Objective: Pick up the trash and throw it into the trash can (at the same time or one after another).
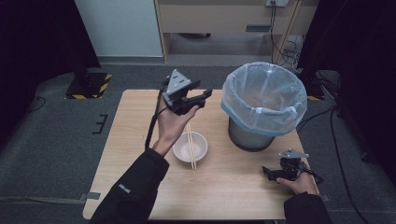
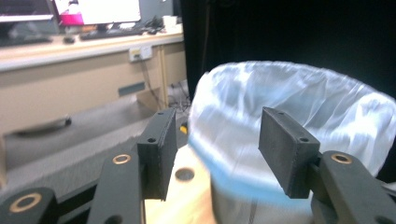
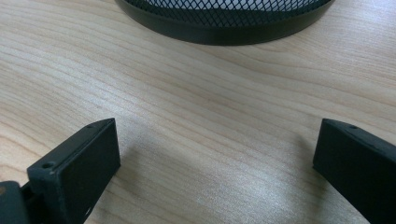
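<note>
From the high view we see the left hand-held gripper [image 1: 201, 99] lifted above the counter [image 1: 140, 140], its jaws apart with nothing between them, pointing toward the waste bin [image 1: 264, 105]. The bin, lined with a pale blue plastic bag, stands on the far right part of the counter. A white bowl [image 1: 190, 147] sits on the counter just on the near left side of the bin, and a pair of chopsticks [image 1: 191, 145] lies across the bowl, their far ends reaching past its rim toward the raised hand [image 1: 173, 122]. The right hand-held gripper [image 1: 267, 171] rests low at the counter just on the near side of the bin, jaws apart and holding nothing.

In the left gripper view we look along the two black jaws, which stand apart with an empty gap; the bag-lined bin [image 2: 299, 126] rises close behind them, blurred, and the counter's edge [image 2: 187, 186] shows below it.

In the right gripper view the jaws are wide apart over bare wood of the counter [image 3: 210, 116], and the black mesh base of the bin [image 3: 224, 18] stands just beyond them.
</note>
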Demonstrator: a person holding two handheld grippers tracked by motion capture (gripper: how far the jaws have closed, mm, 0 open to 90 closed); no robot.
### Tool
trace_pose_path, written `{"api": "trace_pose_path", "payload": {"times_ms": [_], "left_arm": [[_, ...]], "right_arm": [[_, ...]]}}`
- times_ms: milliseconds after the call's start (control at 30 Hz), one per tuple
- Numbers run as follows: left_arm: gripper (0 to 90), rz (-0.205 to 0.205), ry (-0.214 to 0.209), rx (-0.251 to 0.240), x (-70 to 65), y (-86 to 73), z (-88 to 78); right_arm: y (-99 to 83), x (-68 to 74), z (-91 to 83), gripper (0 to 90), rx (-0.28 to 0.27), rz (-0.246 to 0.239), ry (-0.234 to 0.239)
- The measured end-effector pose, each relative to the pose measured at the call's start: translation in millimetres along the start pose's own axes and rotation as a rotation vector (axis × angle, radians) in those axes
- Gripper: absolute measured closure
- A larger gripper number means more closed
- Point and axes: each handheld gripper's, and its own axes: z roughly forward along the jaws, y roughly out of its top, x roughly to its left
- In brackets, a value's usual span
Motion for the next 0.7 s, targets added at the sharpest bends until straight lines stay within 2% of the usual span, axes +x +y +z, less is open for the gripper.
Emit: {"api": "trace_pose_path", "payload": {"times_ms": [200, 233, 267, 333, 533, 700], "left_arm": [[43.4, -0.024, 0.035, 0.076, 15.3, -46.6, -27.1], [43.0, -0.024, 0.035, 0.076, 15.3, -46.6, -27.1], [42.8, -0.034, 0.042, 0.094, 17.7, -61.8, -32.3], [42.0, -0.045, 0.047, 0.117, 19.7, -77.3, -34.3], [41.6, -0.077, 0.073, 0.225, 22.5, -126.9, -26.1], [41.8, -0.098, 0.088, 0.305, 20.9, -155.1, -12.8]], "right_arm": [[0.0, 0.7, 0.0, 0.8, 0.002, -0.002, 0.006], [0.0, 0.7, 0.0, 0.8, 0.002, -0.002, 0.006], [0.0, 0.7, 0.0, 0.8, 0.001, -0.002, 0.006], [0.0, 0.7, 0.0, 0.8, 0.002, -0.002, 0.006], [0.1, 0.7, 0.0, 0.8, 0.001, -0.006, 0.008], [0.0, 0.8, 0.2, 0.8, -0.001, -0.007, 0.008]]}}
